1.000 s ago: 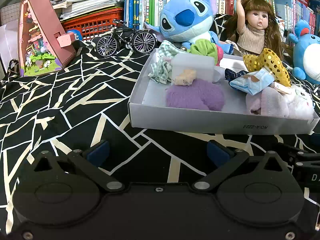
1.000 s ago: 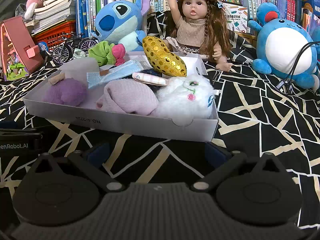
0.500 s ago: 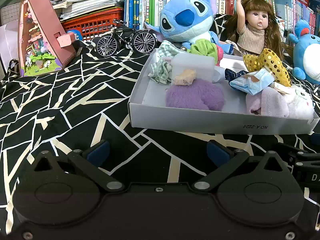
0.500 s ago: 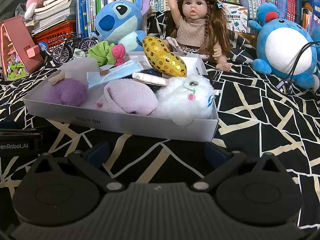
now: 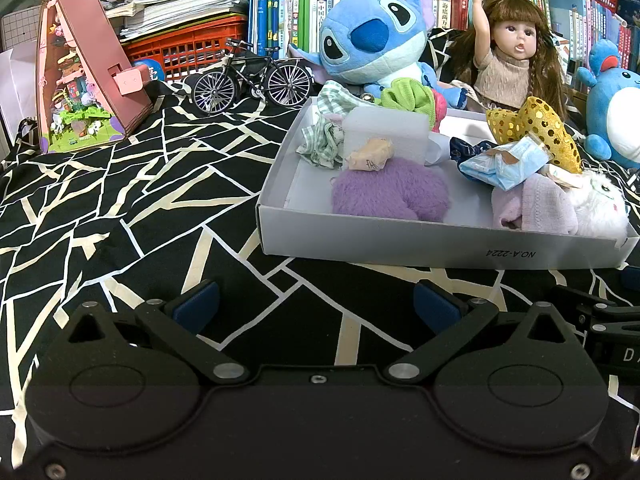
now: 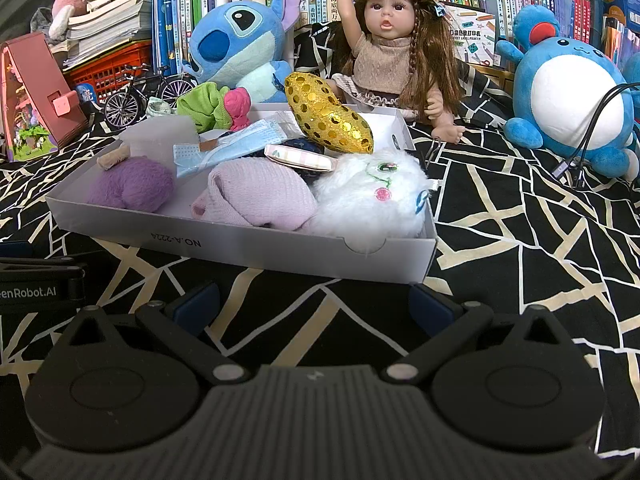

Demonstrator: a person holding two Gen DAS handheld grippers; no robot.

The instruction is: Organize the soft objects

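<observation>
Looking across the white box (image 5: 420,240) from its left end to its right, I judge everything in it light and yielding, so nothing should need a hard squeeze. At the far left lies a crumpled green check cloth (image 5: 322,142), limp; I would pinch a raised fold. Near it sits the purple fluffy piece (image 5: 390,192), plump and springy, best taken across its rounded top. A small tan wrapped bundle (image 5: 370,155) rests on it, touching a pale foam block (image 5: 386,130) behind. Further right, the blue face-mask packet (image 6: 230,148) looks slippery and may slide out of a light grip. The pink knitted piece (image 6: 260,194) and the white furry toy (image 6: 370,198) fill the near right corner, pressed together; the fur compresses, so I would bite deep. The gold sequinned cushion (image 6: 328,118) leans at the far right, its surface probably slick.

My left gripper (image 5: 316,306) hovers over the black patterned cloth (image 5: 120,200), near the box's left front wall, jaws spread wide, holding and touching nothing. My right gripper (image 6: 314,304) sits just short of the box's right front wall, equally wide and empty.
</observation>
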